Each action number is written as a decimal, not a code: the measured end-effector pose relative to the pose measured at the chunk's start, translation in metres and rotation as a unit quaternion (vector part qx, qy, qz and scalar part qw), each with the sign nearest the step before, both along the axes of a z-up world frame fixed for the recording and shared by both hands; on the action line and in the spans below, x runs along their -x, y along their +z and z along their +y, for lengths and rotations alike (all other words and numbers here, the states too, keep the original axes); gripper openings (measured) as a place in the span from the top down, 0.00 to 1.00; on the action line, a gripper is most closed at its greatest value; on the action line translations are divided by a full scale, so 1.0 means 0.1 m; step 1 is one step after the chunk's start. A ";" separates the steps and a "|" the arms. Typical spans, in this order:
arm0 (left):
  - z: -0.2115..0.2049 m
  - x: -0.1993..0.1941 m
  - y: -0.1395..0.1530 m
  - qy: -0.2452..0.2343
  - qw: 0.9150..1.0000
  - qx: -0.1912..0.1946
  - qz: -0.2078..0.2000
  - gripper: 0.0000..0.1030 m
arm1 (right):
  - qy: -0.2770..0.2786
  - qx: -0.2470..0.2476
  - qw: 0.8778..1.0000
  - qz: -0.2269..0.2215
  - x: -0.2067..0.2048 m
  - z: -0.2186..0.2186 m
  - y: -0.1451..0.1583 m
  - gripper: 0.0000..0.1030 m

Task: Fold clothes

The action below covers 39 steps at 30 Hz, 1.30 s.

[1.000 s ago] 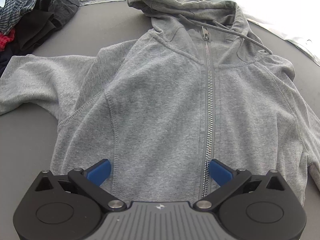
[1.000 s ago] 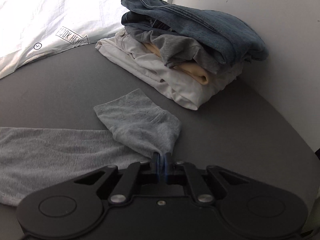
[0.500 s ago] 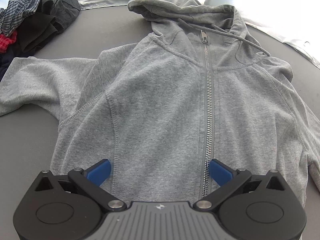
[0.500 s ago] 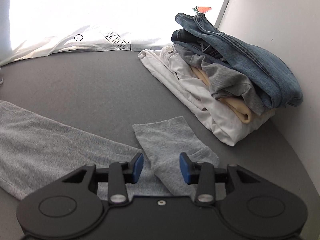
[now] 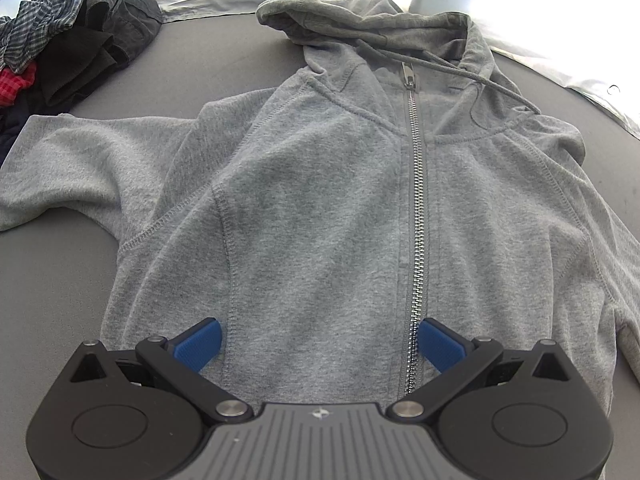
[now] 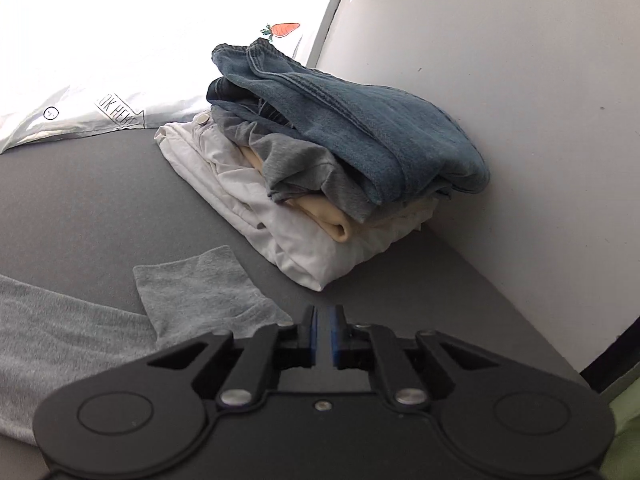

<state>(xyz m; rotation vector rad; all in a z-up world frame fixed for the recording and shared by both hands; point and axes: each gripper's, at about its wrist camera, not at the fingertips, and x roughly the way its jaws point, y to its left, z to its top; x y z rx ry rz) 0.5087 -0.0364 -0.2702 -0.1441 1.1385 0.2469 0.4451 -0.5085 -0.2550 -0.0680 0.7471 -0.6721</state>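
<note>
From the left wrist view, the grey hoodie (image 5: pixel 320 200) lies spread flat, front up, on the grey surface (image 5: pixel 52 300), zipper (image 5: pixel 416 216) closed up to the collar and hood toward the far edge. The left tongs (image 5: pixel 318 340) hang over its lower front with the jaws spread wide, one blue pad on either side of a panel of the fabric, the zipper just inside the right pad; nothing is gripped. A heap of dark and checked clothes (image 5: pixel 72 36) sits at the far left.

From the right wrist view, the right tongs (image 6: pixel 323 338) have just been closing, and the pads stand nearly together with nothing between them. The hoodie's sleeve cuff (image 6: pixel 204 292) lies loose on the surface just left of the tips. Beyond it, a folded stack (image 6: pixel 320 172) topped by blue denim rests against the white wall (image 6: pixel 500 100).
</note>
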 end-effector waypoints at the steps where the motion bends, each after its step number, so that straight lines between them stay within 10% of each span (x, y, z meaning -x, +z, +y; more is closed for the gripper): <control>1: 0.00 0.00 0.00 0.000 1.000 0.000 -0.001 0.00 | -0.022 -0.008 1.000 0.004 0.07 -0.10 0.00 0.93; 13: 0.00 0.01 -0.01 0.003 1.000 -0.002 -0.004 0.00 | 0.123 -0.045 0.991 0.018 -0.36 0.38 -0.19 0.56; 19: 0.01 0.03 -0.01 0.002 1.000 -0.003 -0.008 0.00 | 0.170 -0.022 0.984 0.058 -0.72 0.61 -0.35 0.56; 22: 0.02 0.03 -0.02 0.002 1.000 -0.003 -0.008 0.00 | 0.172 -0.021 0.982 0.072 -0.75 0.57 -0.40 0.75; 28: 0.02 0.02 -0.02 0.002 1.000 -0.003 -0.007 0.00 | 0.090 0.003 0.995 0.030 -0.45 0.31 -0.19 0.92; 35: 0.03 0.03 -0.01 0.001 1.000 -0.003 -0.008 0.00 | -0.073 -0.021 0.997 0.028 0.14 -0.32 -0.11 0.92; 39: 0.03 0.03 -0.02 0.001 1.000 -0.003 -0.009 0.00 | -0.055 -0.049 0.997 0.017 0.25 -0.35 -0.13 0.86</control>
